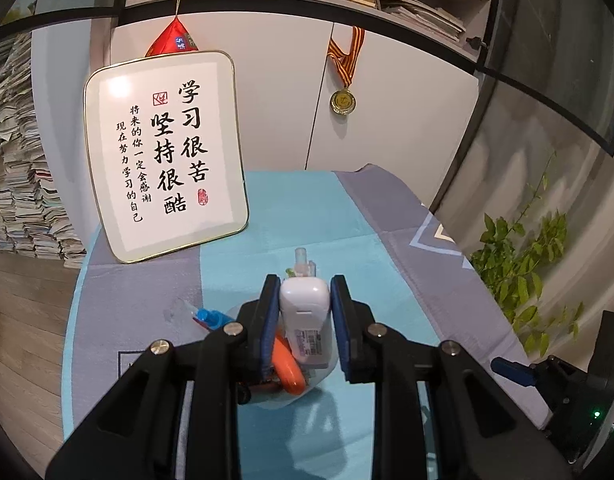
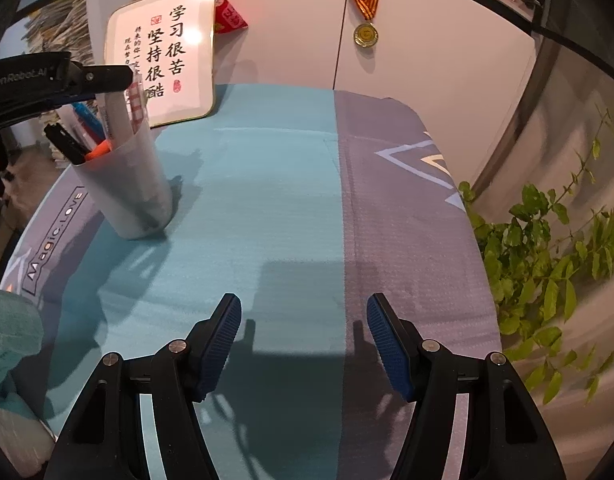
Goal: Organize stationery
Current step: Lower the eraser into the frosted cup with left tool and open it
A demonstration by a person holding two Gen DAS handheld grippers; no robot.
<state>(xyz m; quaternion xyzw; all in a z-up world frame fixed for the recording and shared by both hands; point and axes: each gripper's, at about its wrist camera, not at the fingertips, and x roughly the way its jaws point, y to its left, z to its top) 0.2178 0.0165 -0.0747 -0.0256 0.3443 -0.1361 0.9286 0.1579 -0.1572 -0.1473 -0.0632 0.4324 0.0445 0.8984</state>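
Observation:
My left gripper [image 1: 305, 300] is shut on a white correction-tape case [image 1: 305, 316] with a barcode label, held upright over a translucent white pen cup [image 1: 283, 394]. The cup holds an orange marker [image 1: 289, 368], a blue-capped pen [image 1: 213, 318] and other pens. In the right wrist view the same cup [image 2: 125, 184] stands at the left of the table, with the left gripper [image 2: 107, 80] above its rim. My right gripper [image 2: 303, 320] is open and empty, low over the blue and grey tablecloth [image 2: 267, 200].
A framed calligraphy sign [image 1: 163, 156] leans against the white cabinet at the back left. A medal [image 1: 342, 100] hangs on the cabinet door. A leafy plant [image 2: 547, 260] stands off the table's right edge. Stacks of paper [image 1: 15, 180] stand at the far left.

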